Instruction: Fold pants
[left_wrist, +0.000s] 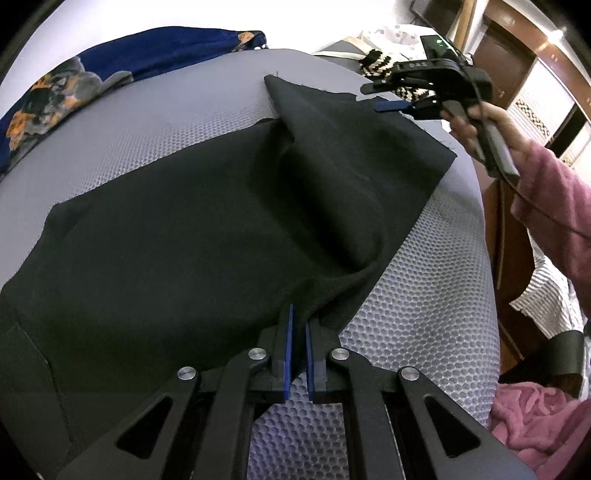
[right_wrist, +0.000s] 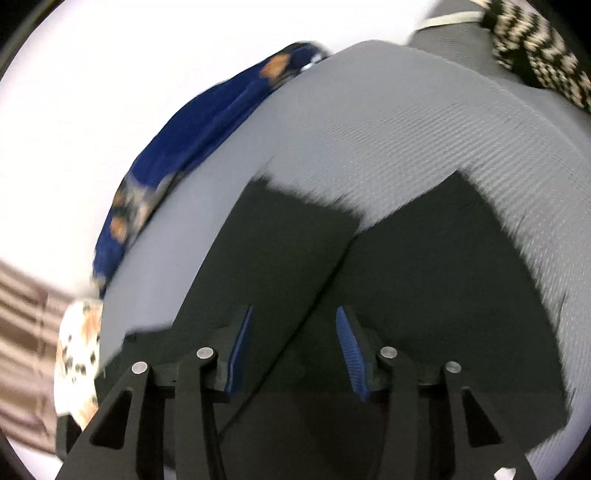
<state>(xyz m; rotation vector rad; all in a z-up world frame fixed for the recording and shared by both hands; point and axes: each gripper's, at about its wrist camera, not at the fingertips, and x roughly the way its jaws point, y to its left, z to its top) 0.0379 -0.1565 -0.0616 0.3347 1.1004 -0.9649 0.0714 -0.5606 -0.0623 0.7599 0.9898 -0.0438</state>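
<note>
Black pants (left_wrist: 184, 236) lie spread on a grey mesh mattress (left_wrist: 424, 332). One fold runs from the near edge up to the leg end (left_wrist: 332, 110). At the bottom of the left wrist view my left gripper (left_wrist: 299, 328) is shut on a bunched edge of the pants. A hand in a pink sleeve (left_wrist: 546, 184) holds my right gripper (left_wrist: 375, 98) over the far leg end, jaws apart. In the blurred right wrist view the right gripper (right_wrist: 295, 332) stands open above the pants (right_wrist: 424, 295), nothing between its blue pads (right_wrist: 349, 343).
A blue floral cloth (left_wrist: 74, 85) lies along the mattress's far left edge. A black-and-cream knit (left_wrist: 380, 62) sits at the far right corner. Pink blanket (left_wrist: 535, 417) and striped cloth (left_wrist: 543, 291) lie to the right, wooden cupboards (left_wrist: 517, 55) behind.
</note>
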